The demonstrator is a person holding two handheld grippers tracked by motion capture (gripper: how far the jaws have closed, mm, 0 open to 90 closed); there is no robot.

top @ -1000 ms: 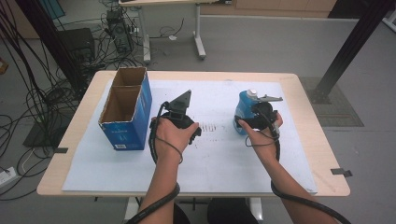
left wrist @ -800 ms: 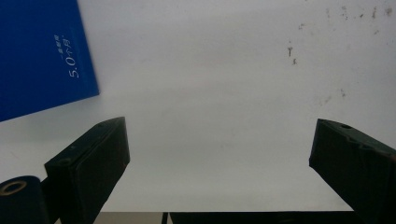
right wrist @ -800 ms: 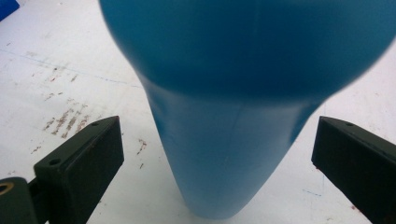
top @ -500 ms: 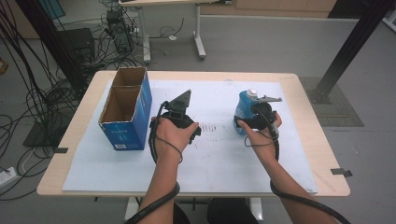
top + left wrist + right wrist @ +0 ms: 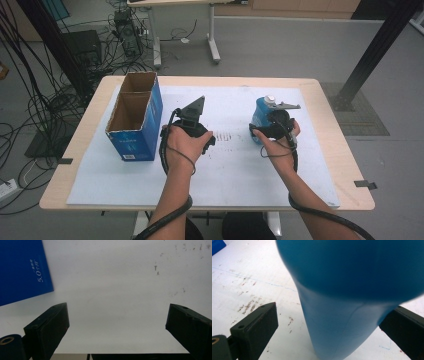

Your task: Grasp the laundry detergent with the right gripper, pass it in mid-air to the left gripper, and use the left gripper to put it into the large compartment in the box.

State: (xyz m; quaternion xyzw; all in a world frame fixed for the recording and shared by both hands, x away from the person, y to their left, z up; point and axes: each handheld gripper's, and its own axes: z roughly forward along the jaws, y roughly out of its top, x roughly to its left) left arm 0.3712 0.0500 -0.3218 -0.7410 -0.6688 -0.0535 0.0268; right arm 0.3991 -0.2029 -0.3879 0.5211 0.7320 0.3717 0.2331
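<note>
A blue bottle (image 5: pixel 259 116) with a white cap stands upright on the white mat (image 5: pixel 235 170), right of centre. My right gripper (image 5: pixel 268 119) is open with the bottle's body (image 5: pixel 352 290) between its jaws. The left jaw stands clearly apart from the bottle, and the right jaw is partly hidden behind it. In the right gripper view, my right gripper (image 5: pixel 332 325) looks up along the bottle from low down. My left gripper (image 5: pixel 193 114) rests on the mat left of centre. It (image 5: pixel 117 322) is open, with only bare mat between its jaws.
A blue cardboard box (image 5: pixel 135 142) with two open brown compartments stands on the left of the table; its blue side (image 5: pixel 22 270) is close to my left gripper. Scuff marks (image 5: pixel 230 136) dot the mat between my hands. Cables and desk legs lie beyond the far edge.
</note>
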